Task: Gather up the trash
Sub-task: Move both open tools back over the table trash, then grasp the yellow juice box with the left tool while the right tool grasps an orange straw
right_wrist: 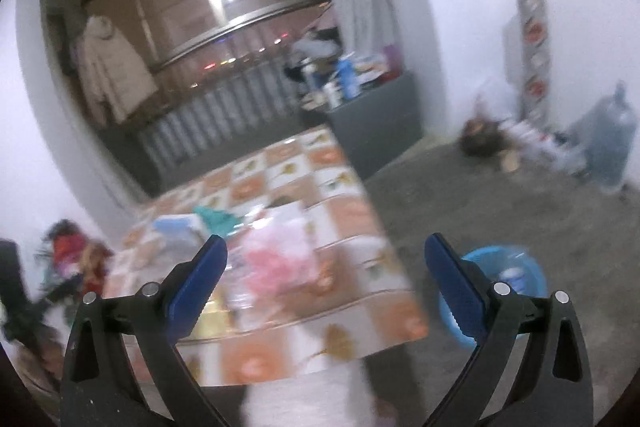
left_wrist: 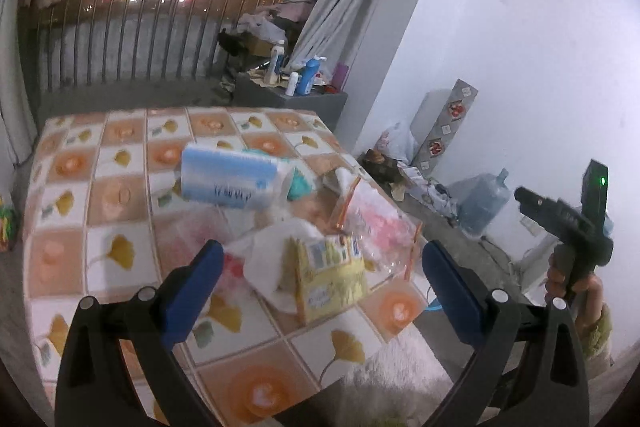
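Observation:
Trash lies on a table with an orange-and-white leaf-pattern cloth (left_wrist: 120,195): a yellow packet (left_wrist: 332,279), white crumpled paper (left_wrist: 268,259), a clear plastic bag with pink contents (left_wrist: 376,223), a blue-and-white tissue pack (left_wrist: 228,179) and a teal wrapper (left_wrist: 300,187). My left gripper (left_wrist: 320,275) is open and empty, above the yellow packet. My right gripper (right_wrist: 324,267) is open and empty, held above the table's near end; its view is blurred. The pink bag (right_wrist: 276,259) shows there too. The right tool also shows in the left wrist view (left_wrist: 568,227), off the table's right side.
A blue basin (right_wrist: 520,275) with something inside stands on the floor right of the table. A grey cabinet (left_wrist: 304,103) with bottles is behind the table. A water jug (left_wrist: 484,203) and clutter sit by the right wall. Clothes lie on the floor at the left (right_wrist: 72,259).

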`<move>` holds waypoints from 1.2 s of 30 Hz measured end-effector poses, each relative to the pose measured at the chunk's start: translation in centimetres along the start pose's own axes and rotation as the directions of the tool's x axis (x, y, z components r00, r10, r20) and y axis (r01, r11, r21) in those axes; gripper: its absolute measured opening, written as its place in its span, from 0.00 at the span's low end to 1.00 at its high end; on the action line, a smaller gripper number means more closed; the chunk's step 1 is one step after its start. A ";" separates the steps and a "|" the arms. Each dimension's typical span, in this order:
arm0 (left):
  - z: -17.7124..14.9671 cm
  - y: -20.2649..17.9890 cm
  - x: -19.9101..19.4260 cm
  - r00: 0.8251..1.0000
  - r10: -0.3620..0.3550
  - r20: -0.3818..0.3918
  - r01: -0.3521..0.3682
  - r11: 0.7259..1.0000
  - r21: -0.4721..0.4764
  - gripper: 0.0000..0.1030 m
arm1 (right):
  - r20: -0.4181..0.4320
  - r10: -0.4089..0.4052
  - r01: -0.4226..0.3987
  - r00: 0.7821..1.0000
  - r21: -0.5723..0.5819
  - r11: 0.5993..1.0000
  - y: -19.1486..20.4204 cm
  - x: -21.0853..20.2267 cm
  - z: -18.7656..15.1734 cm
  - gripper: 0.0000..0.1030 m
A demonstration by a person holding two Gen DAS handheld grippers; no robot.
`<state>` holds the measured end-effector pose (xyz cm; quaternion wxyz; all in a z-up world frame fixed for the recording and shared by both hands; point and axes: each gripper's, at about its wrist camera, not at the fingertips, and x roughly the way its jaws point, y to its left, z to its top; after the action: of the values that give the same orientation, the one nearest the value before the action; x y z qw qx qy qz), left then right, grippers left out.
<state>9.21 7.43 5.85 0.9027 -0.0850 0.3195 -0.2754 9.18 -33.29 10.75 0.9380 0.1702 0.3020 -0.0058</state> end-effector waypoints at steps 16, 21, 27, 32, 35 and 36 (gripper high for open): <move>-3.6 -0.2 6.4 0.992 -0.123 -0.034 0.124 0.992 0.023 0.73 | -0.284 0.137 -0.110 0.949 0.108 0.988 4.5 5.4 -2.5 0.71; -3.5 1.6 8.8 0.988 -0.132 -0.076 0.127 0.990 -0.068 0.62 | -0.335 0.145 -0.086 0.931 0.184 0.979 3.1 6.4 -3.4 0.65; -3.9 2.4 10.7 0.982 -0.129 -0.137 0.113 0.987 -0.118 0.51 | -0.373 0.185 -0.080 0.909 0.281 0.956 1.4 7.3 -4.3 0.58; -4.1 2.8 11.7 0.980 -0.129 -0.154 0.107 0.984 -0.145 0.40 | -0.387 0.256 -0.101 0.886 0.378 0.920 0.1 8.4 -5.2 0.52; -4.2 3.0 12.0 0.980 -0.120 -0.158 0.096 0.984 -0.152 0.32 | -0.390 0.298 -0.111 0.871 0.436 0.893 -0.6 8.8 -5.8 0.49; -4.2 3.1 12.0 0.980 -0.120 -0.158 0.095 0.983 -0.155 0.30 | -0.389 0.308 -0.111 0.868 0.452 0.885 -0.8 8.9 -5.9 0.49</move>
<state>15.72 3.46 -4.79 0.8478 -0.1451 0.4083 -0.3057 13.05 -31.27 0.92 0.7790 0.3945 0.4817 0.0740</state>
